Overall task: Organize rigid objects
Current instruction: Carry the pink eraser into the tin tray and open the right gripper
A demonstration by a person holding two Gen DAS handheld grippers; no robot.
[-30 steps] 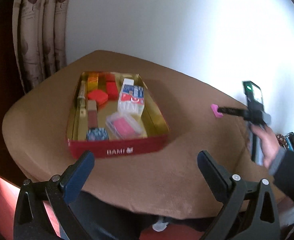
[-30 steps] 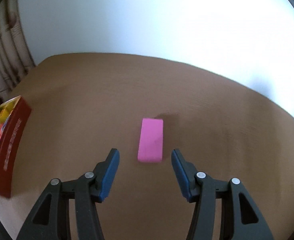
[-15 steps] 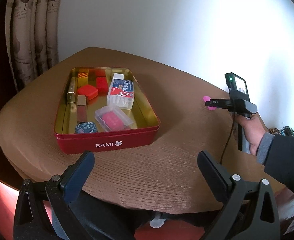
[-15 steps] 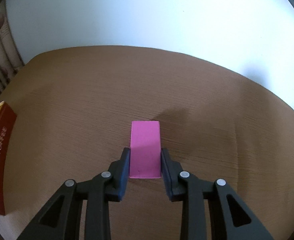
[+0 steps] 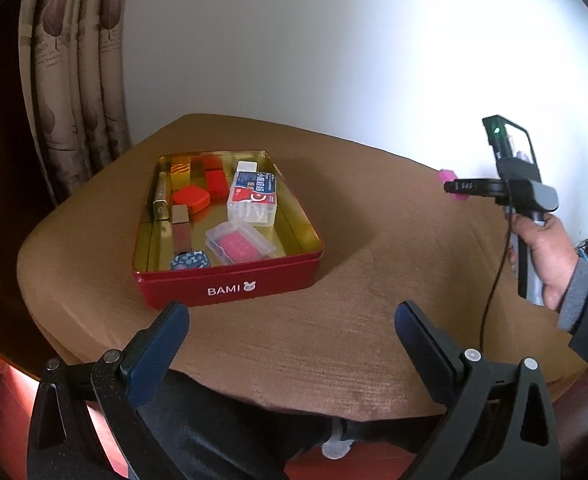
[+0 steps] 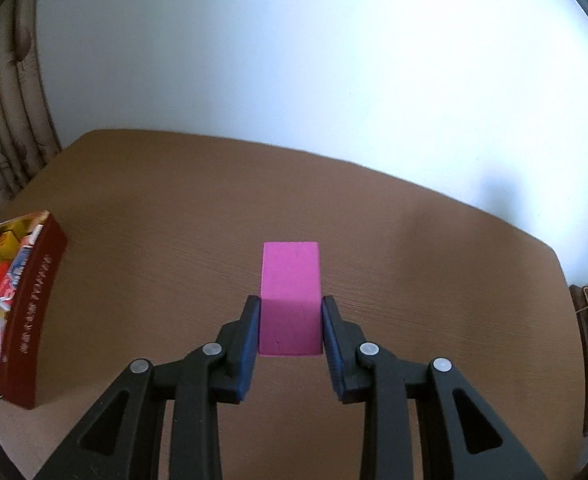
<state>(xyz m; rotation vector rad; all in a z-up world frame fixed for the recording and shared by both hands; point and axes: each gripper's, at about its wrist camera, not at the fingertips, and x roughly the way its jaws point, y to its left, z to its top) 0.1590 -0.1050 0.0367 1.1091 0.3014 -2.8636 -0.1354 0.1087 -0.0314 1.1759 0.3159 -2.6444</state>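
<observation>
My right gripper (image 6: 290, 310) is shut on a pink block (image 6: 290, 296) and holds it lifted above the brown table (image 6: 414, 280). In the left wrist view the right gripper (image 5: 454, 187) shows at the right with the pink block (image 5: 446, 176) at its tip. A red BAMI tin (image 5: 229, 286) with a gold inside sits on the table's left part and holds several small objects: red blocks, a white card box, a clear case with a pink insert. The tin (image 6: 29, 312) shows at the left edge of the right wrist view. My left gripper (image 5: 291, 320) is open and empty, near the table's front edge.
A patterned curtain (image 5: 69, 80) hangs at the left, behind the table. A white wall (image 5: 334, 40) stands behind the table. A cable (image 5: 494, 280) hangs from the right gripper's handle. The table's front edge (image 5: 294, 404) lies just beyond my left fingers.
My right gripper closed on the pink block and has lifted it off the table. My left gripper shifted its view a little, staying open.
</observation>
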